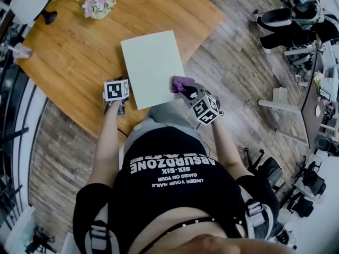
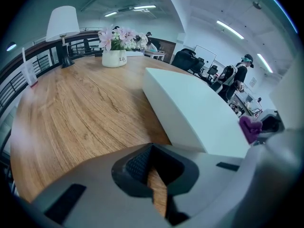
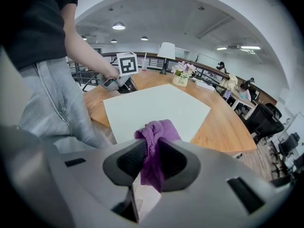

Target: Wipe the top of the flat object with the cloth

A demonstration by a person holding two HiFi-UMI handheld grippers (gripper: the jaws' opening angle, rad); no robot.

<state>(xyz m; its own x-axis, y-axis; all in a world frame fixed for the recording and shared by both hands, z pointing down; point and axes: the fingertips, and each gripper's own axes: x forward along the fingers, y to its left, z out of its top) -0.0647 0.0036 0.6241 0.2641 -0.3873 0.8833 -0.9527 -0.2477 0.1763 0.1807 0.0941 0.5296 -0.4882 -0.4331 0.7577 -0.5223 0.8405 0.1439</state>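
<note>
A white flat board [image 1: 152,66] lies on the wooden table [image 1: 69,62], near its front edge. My right gripper [image 1: 187,90] hovers at the board's near right corner, shut on a bunched purple cloth [image 1: 180,82]. In the right gripper view the cloth [image 3: 156,133] hangs between the jaws of the right gripper [image 3: 151,156], just short of the board [image 3: 156,109]. My left gripper [image 1: 117,87] is over the table just left of the board [image 2: 194,112]. The left gripper [image 2: 152,169] is shut, with only a sliver of wood showing and nothing held.
A white pot of pink flowers [image 1: 98,1] and a white lamp [image 1: 29,1] stand at the table's far side. A small sign holder [image 1: 21,51] is at the left edge. Office chairs [image 1: 288,28] and desks fill the floor to the right.
</note>
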